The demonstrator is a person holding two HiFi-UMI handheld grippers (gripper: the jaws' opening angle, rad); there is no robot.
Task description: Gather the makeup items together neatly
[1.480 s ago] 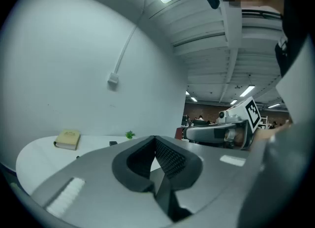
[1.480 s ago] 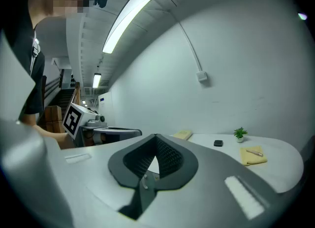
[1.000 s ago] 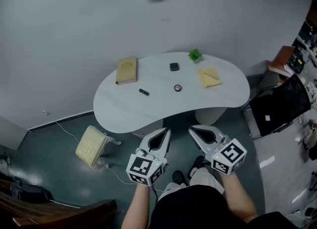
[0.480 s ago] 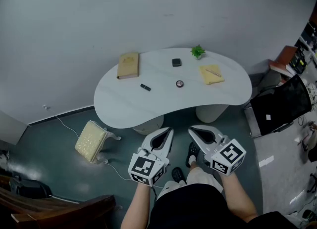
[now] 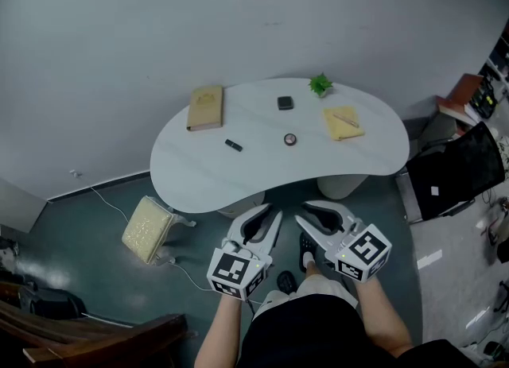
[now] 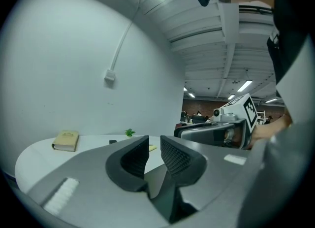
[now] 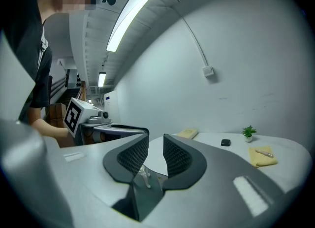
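Observation:
On the white kidney-shaped table (image 5: 199,176) lie a black tube (image 5: 233,145), a round compact (image 5: 291,139), a square black case (image 5: 285,103) and a yellow cloth (image 5: 343,122) with a pencil on it. Both grippers hover in front of the table's near edge, well short of these items. My left gripper (image 5: 269,217) and right gripper (image 5: 308,214) sit side by side and point at the table. Their jaws have just been opening; each shows a narrow gap with nothing in it, seen in the left gripper (image 6: 154,146) and right gripper (image 7: 155,146) views.
A tan book (image 5: 205,106) and a small green plant (image 5: 320,84) also sit on the table. A yellow cushion (image 5: 147,234) and a cable lie on the floor at left. A black chair (image 5: 453,169) stands at right, and dark wooden furniture (image 5: 103,342) at bottom left.
Both pairs of jaws were closed and now stand slightly apart. The two grippers have drawn a little nearer each other and lower in the head view.

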